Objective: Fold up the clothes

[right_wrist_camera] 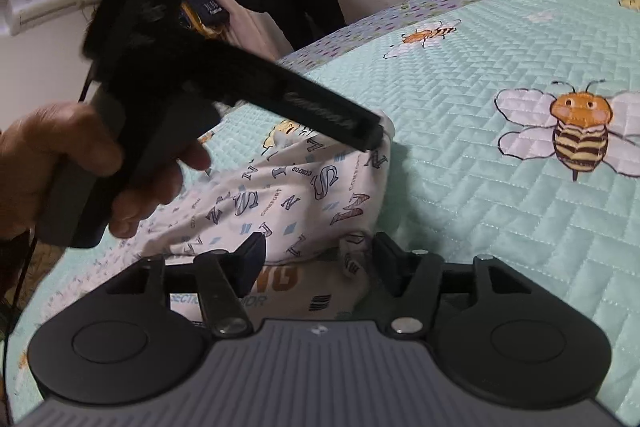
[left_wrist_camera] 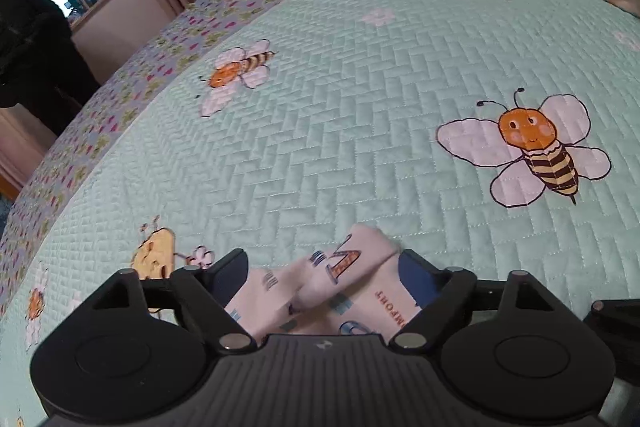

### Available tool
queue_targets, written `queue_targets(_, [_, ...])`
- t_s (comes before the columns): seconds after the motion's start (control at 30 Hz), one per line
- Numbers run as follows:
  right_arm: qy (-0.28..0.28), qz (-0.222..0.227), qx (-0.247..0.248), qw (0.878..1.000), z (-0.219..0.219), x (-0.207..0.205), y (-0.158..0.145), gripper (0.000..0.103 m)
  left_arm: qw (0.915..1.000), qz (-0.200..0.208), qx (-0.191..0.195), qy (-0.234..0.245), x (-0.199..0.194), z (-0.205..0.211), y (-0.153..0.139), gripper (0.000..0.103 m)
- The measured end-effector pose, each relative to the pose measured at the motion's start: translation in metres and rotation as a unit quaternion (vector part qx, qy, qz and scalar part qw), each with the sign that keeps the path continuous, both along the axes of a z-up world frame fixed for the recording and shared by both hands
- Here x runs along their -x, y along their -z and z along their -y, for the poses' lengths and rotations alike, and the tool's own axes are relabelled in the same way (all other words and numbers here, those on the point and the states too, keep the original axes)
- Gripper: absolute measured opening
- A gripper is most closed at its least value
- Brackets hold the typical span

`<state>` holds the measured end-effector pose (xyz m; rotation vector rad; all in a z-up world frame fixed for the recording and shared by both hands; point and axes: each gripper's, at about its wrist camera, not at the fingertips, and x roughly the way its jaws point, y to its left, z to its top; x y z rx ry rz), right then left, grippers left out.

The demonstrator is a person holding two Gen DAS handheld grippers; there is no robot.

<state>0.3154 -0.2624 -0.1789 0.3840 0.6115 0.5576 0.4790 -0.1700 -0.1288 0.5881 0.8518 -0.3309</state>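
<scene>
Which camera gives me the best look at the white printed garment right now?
The right wrist view: the white printed garment lies spread on the bedspread, one corner raised at the left gripper. The left wrist view shows only a bunched piece between its open fingers.

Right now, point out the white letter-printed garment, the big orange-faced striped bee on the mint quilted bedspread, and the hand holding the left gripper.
White letter-printed garment (right_wrist_camera: 304, 195): right wrist view, on its raised middle fold.
Big orange-faced striped bee (left_wrist_camera: 536, 147): left wrist view, just below its face.
Hand holding the left gripper (right_wrist_camera: 60, 163): right wrist view, on its knuckles.
</scene>
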Motion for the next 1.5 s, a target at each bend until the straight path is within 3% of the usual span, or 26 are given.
queue_targets(0.03, [0.001,0.0,0.0,1.0,0.0,0.0,0.0,0.057,1.0,-0.008,-0.003,0.002,-0.003,0.003,0.003,0.073])
queue_targets(0.1, [0.003,-0.003,-0.003,1.0,0.001,0.0,0.001,0.039,0.9997,-0.024,-0.002,0.005,-0.006,0.007,0.006,0.065])
queue_targets(0.13, [0.005,-0.005,-0.004,1.0,0.002,0.0,0.001,0.034,0.9995,-0.032,0.004,0.005,-0.007,0.007,0.006,0.06])
queue_targets(0.2, [0.007,-0.007,-0.004,1.0,0.002,0.0,0.002,0.021,0.9987,-0.048,0.016,0.004,-0.009,0.008,0.006,0.044])
queue_targets(0.27, [0.008,-0.009,0.008,1.0,0.0,0.001,0.002,0.011,0.9975,-0.065,0.028,0.004,-0.01,0.009,0.007,0.019])
queue_targets(0.33, [0.009,-0.006,0.023,1.0,-0.004,0.002,0.001,0.01,0.996,-0.078,0.042,-0.005,-0.014,0.008,0.007,0.009])
queue_targets(0.43, [0.007,0.004,0.057,0.998,-0.01,0.007,0.0,0.009,0.9946,-0.07,0.071,-0.032,-0.019,-0.001,0.001,0.004])
queue_targets(0.6, [0.0,0.011,0.089,0.996,-0.012,0.015,-0.002,0.006,0.9916,-0.04,0.089,-0.085,-0.035,-0.009,-0.006,0.003])
queue_targets(0.8, [-0.011,0.005,0.091,0.996,-0.01,0.017,0.001,0.005,0.9893,-0.017,0.098,-0.107,-0.046,-0.01,-0.013,0.004])
queue_targets(0.93, [-0.011,0.008,0.091,0.996,-0.011,0.017,0.001,0.005,0.9884,-0.028,0.104,-0.107,-0.054,-0.008,-0.016,0.005])
queue_targets(1.03, [-0.013,0.005,0.082,0.997,-0.009,0.016,0.002,0.005,0.9885,-0.043,0.114,-0.089,-0.049,-0.006,-0.019,0.022])
queue_targets(1.1, [-0.013,0.003,0.078,0.997,-0.008,0.016,0.002,0.006,0.992,-0.035,0.095,-0.075,-0.041,-0.001,-0.02,0.036])
queue_targets(1.17, [-0.014,0.001,0.072,0.997,-0.007,0.016,0.002,0.006,0.9957,-0.017,0.071,-0.058,-0.034,0.005,-0.02,0.074])
queue_targets(1.23, [-0.014,-0.001,0.065,0.998,-0.005,0.015,0.003,0.006,0.997,-0.016,0.061,-0.046,-0.03,0.01,-0.018,0.081])
queue_targets(1.33, [-0.014,-0.004,0.058,0.998,-0.004,0.014,0.004,0.006,0.9972,-0.038,0.054,-0.036,-0.032,0.016,-0.01,0.077])
queue_targets(1.4, [-0.014,-0.003,0.058,0.998,-0.004,0.015,0.003,0.007,0.9964,-0.064,0.032,-0.045,-0.035,0.02,0.003,0.051])
queue_targets(1.43, [-0.014,-0.003,0.058,0.998,-0.004,0.015,0.003,0.007,0.9956,-0.075,0.023,-0.051,-0.036,0.02,0.009,0.03])
queue_targets(1.5, [-0.014,-0.005,0.055,0.998,-0.003,0.015,0.004,0.007,0.9958,-0.074,0.019,-0.05,-0.034,0.019,0.014,0.027])
